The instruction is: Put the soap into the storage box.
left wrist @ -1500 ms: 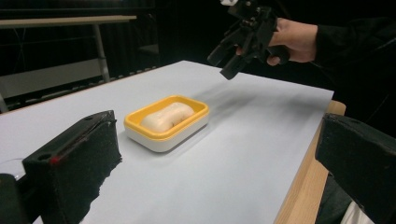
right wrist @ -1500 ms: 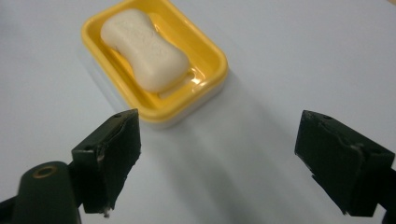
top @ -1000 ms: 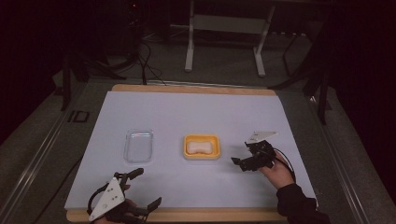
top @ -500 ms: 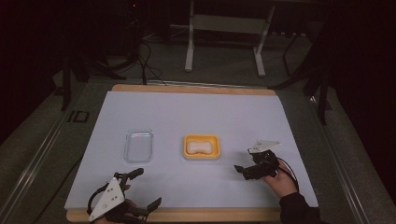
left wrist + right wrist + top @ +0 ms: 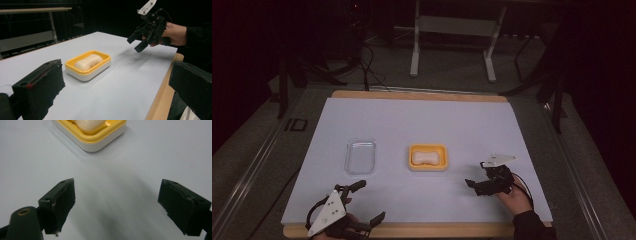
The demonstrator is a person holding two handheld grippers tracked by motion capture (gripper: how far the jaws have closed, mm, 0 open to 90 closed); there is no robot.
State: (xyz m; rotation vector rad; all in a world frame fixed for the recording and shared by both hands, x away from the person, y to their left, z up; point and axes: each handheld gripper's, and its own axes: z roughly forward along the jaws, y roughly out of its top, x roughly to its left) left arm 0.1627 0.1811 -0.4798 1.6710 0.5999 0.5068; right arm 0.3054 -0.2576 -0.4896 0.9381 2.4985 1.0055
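1. We see a table (image 5: 422,120) with a pale cover and a wooden edge showing at the near and far sides.
2. A yellow dish (image 5: 428,157) sits near the middle of the table, a bit toward the near edge.
3. A white bar of soap (image 5: 425,158) lies flat inside the yellow dish.
4. A clear lid (image 5: 360,156) lies flat on the table, near the dish on its left side. They do not touch.
5. The right gripper (image 5: 475,184) is held by a hand (image 5: 514,197) toward the near right corner. It points at the yellow dish and is near it, but not touching it.
6. In the right gripper view, its two black jaws are spread wide with nothing between them. The dish (image 5: 91,132) shows past them at the top.
7. In the left gripper view, the right gripper (image 5: 136,42) hangs a little above the table.
8. The left gripper (image 5: 369,202) is at the near edge, toward the near left corner.
9. Its jaws are spread wide too, and they hold nothing. It is well apart from the dish and the lid.
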